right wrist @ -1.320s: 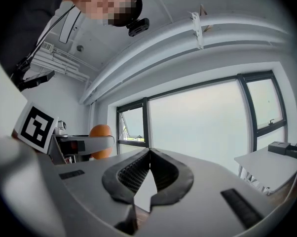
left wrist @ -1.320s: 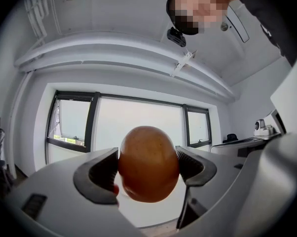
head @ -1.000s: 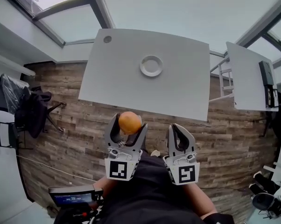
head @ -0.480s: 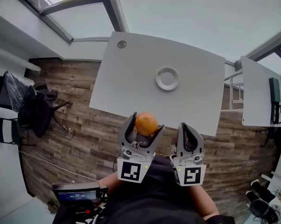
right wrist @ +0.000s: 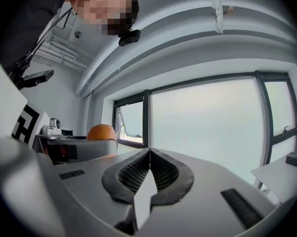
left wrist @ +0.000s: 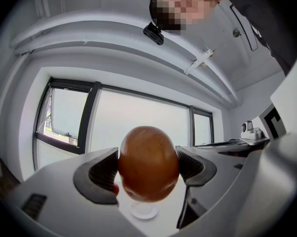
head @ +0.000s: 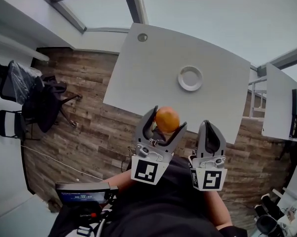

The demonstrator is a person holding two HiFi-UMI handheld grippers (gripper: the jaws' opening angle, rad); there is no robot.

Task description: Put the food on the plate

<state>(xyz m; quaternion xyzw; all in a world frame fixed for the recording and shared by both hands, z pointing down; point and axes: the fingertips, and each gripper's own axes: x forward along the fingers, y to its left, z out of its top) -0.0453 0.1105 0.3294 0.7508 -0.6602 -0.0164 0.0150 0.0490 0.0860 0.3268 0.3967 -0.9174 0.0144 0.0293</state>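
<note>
My left gripper (head: 167,122) is shut on an orange (head: 167,119), a round orange fruit held between both jaws in front of the white table's near edge. The same orange (left wrist: 148,164) fills the middle of the left gripper view, and a small white plate (left wrist: 144,211) shows below it. That round plate (head: 190,78) lies empty on the white table (head: 153,68), well beyond the orange. My right gripper (head: 211,131) is beside the left one, shut with nothing in it; its jaws meet in the right gripper view (right wrist: 148,154), where the orange (right wrist: 101,132) appears at the left.
A second white table (head: 279,107) stands at the right. Black chairs (head: 25,95) sit on the wooden floor (head: 84,102) at the left. A dark round hole (head: 142,37) marks the table's far left corner. Large windows run behind both tables.
Both grippers have come closer to the white table, the orange still held in the left one. The plate now lies nearer to them in the head view.
</note>
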